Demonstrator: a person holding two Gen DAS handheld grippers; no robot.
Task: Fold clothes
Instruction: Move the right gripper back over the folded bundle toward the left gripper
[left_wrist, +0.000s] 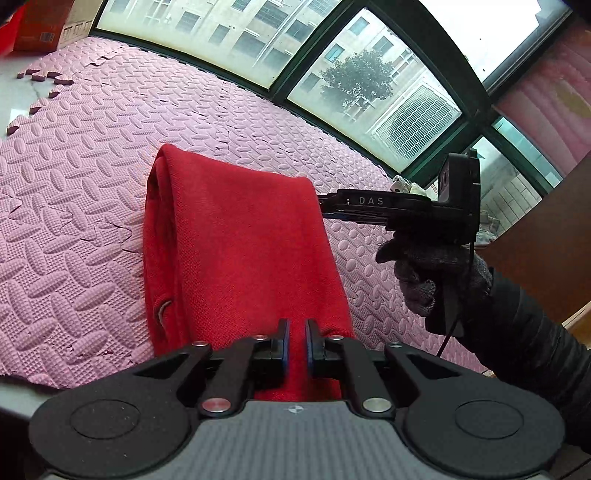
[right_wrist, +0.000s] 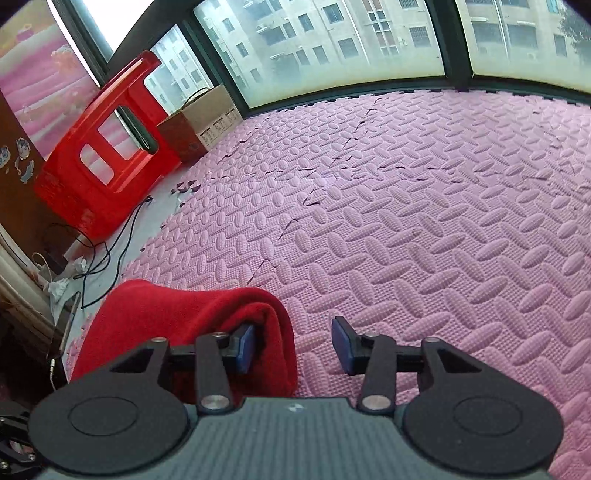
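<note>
Red cloth (left_wrist: 236, 251), folded into a long strip, lies on the pink foam mat (left_wrist: 92, 184), which stretches bare toward the window (left_wrist: 369, 85) with wide room on the far side. Left gripper (left_wrist: 297, 341) is clenched on the cloth's near edge. Right gripper (right_wrist: 293, 345) is released: one finger (right_wrist: 245, 347) lies tucked in the cloth's fold, the other over bare mat.

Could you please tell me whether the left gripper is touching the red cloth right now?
Touching. In the left wrist view, the left gripper has its jaws shut on the near edge of the red cloth, with fabric pinched between the blue pads.
</note>
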